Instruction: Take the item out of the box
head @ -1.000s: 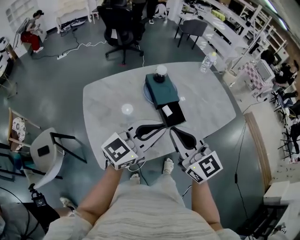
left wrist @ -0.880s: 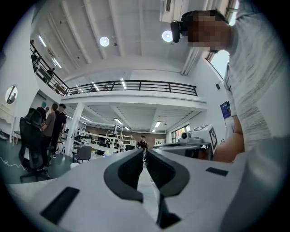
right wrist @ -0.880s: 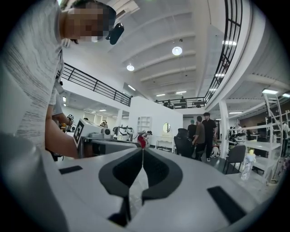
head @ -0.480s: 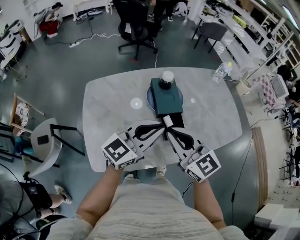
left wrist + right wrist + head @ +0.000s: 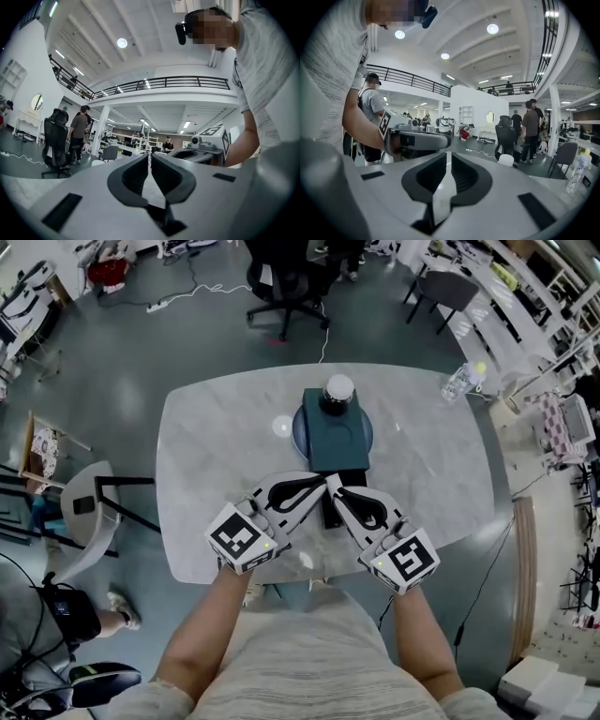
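Note:
On the grey marble table (image 5: 216, 465) lies a dark teal box (image 5: 337, 435) on a round blue plate (image 5: 300, 432), with a white-lidded jar (image 5: 338, 390) at its far end. A black tray (image 5: 353, 478) sticks out of the box's near end. Both grippers lie over that tray and hide most of it. My left gripper (image 5: 322, 482) (image 5: 150, 157) is shut with nothing between its jaws. My right gripper (image 5: 331, 487) (image 5: 448, 154) is shut too and holds nothing. Their tips almost meet just short of the box's near edge.
A small white disc (image 5: 282, 426) lies on the table left of the plate. A water bottle (image 5: 463, 381) stands at the far right rim. A black office chair (image 5: 286, 277) is beyond the table, and a white chair (image 5: 89, 521) stands at its left side.
Both grippers have moved forward from the table's near edge toward the box, and their tips have drawn together over the black tray. The white card seen on the tray earlier is now covered.

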Demonstrator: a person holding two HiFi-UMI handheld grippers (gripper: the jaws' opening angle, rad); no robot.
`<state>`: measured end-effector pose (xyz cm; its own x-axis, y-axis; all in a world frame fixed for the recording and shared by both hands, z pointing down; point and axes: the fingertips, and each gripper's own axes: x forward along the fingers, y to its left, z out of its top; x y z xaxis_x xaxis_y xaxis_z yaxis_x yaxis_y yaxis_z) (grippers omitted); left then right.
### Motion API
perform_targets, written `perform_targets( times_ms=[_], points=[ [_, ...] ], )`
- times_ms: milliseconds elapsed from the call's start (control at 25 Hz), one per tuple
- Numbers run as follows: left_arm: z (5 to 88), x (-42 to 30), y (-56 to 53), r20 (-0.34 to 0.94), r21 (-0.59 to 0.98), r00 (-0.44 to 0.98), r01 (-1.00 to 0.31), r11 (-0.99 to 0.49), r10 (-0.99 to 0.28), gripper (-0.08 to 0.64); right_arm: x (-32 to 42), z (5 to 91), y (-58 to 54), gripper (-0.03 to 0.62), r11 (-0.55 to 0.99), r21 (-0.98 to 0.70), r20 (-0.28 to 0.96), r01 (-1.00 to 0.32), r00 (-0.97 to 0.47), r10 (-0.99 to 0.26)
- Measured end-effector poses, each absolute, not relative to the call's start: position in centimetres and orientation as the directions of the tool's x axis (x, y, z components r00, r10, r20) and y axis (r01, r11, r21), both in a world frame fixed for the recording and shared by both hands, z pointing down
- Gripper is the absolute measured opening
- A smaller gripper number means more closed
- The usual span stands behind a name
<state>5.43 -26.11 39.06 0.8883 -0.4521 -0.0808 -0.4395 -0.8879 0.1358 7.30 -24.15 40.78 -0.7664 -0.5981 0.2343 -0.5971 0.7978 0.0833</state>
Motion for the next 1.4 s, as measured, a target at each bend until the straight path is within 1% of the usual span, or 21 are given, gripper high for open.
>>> perform_targets(
  times_ms=[160,280,640,1000,1240,1400],
  points=[
    [40.6,5.9,-27.2,-0.071,0.157,0.883,-0.45,-0.879,-0.464,0.034,8.0,43.6,-25.2,0.066,0.792,0.058,0.289,-0.608,-0.749,-0.596],
    [41.7,5.9,-27.7,-0.065,0.177,0.88,-0.455,-0.873,-0.471,0.034,8.3,45.6,-25.8,0.072,0.783,0.039,0.328,-0.621,-0.732,-0.597],
    [44.7,6.3,-28.6,-0.037,0.23,0.878,-0.458,-0.859,-0.478,0.034,9.0,50.2,-26.9,0.124,0.753,0.007,0.429,-0.658,-0.678,-0.596],
    [46.0,6.6,-28.5,-0.022,0.253,0.883,-0.449,-0.857,-0.469,0.034,11.1,55.1,-28.0,0.179,0.667,-0.027,0.57,-0.745,-0.559,-0.602],
    [45.9,6.9,-28.4,-0.021,0.252,0.881,-0.452,-0.855,-0.472,0.034,12.0,57.2,-28.4,0.221,0.621,-0.049,0.627,-0.783,-0.508,-0.591],
    [46.0,6.9,-28.5,-0.019,0.252,0.879,-0.457,-0.853,-0.477,0.034,12.3,59.1,-28.7,0.238,0.597,-0.062,0.675,-0.8,-0.474,-0.565]
  ],
)
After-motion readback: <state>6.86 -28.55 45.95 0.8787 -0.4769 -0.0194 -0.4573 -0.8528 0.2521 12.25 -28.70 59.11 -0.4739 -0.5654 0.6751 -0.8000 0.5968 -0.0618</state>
